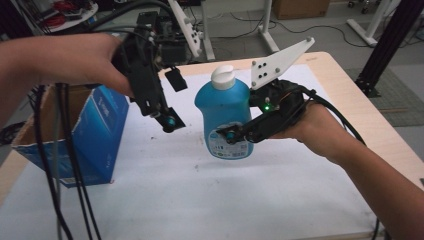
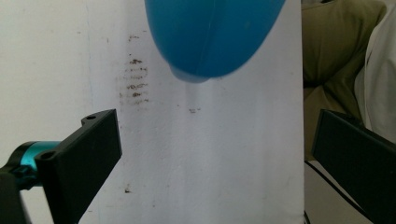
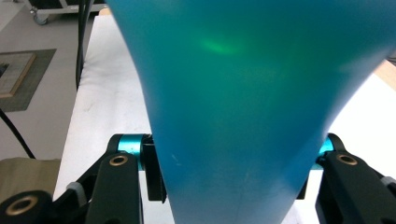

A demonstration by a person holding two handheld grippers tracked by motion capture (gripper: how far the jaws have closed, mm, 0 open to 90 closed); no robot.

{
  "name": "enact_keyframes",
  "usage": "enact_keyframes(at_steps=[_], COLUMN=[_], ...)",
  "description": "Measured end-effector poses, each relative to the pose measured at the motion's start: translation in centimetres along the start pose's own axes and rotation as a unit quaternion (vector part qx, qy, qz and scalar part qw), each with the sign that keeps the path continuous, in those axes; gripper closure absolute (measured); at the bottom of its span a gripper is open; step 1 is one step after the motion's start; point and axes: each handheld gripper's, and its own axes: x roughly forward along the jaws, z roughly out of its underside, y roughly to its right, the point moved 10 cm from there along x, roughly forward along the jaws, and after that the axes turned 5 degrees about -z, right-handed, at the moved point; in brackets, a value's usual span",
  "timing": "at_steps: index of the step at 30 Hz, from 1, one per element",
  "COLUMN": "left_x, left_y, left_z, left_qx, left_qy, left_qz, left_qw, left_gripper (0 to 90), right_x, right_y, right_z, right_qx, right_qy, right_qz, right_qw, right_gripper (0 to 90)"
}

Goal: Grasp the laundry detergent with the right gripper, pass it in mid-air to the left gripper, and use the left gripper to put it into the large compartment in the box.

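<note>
Cardboard box (image 1: 75, 135), blue-sided and open-topped, is found at the left edge of the white-covered table (image 1: 210, 200), standing on the cloth. Above and just right of it the left gripper (image 1: 170, 100) is held in the air, its jaws spread wide apart and empty; in the left gripper view the rounded underside of the bottle (image 2: 210, 37) is seen beyond them, over faint brown stains (image 2: 134, 79) on the cloth. At centre, the blue detergent bottle (image 1: 225, 117) with white cap (image 1: 223, 77) and a printed label low on its front is held upright and lifted clear of the table. It is clamped at its lower body by the right gripper (image 1: 235, 135), whose jaws press on both flanks in the right gripper view, where the bottle (image 3: 252, 93) crowds the lens. The step in hand is judged to be a carry toward the box. It is best done with the bottle kept upright, the clamp pressure held even, the box rim cleared before lowering, and the left gripper kept out of the path or used to steady the box wall.
</note>
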Motion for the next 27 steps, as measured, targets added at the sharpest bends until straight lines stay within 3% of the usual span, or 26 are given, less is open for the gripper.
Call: enact_keyframes(at_steps=[13,27], left_x=[0.1,0.1], left_y=[0.1,0.2], left_z=[-0.8,-1.5], left_qx=[0.008,0.014], left_qy=[0.005,0.004], left_qz=[-0.004,-0.009], left_qw=[0.9999,0.9999], left_gripper=[1.7,1.7], right_x=[2.7,4.0], right_y=[-0.1,-0.5], right_z=[-1.4,-1.7], right_qx=[-0.015,-0.015], right_qy=[-0.025,-0.036], right_qz=[-0.017,-0.031], right_qw=[0.9994,0.9987], right_gripper=[46.1,46.1])
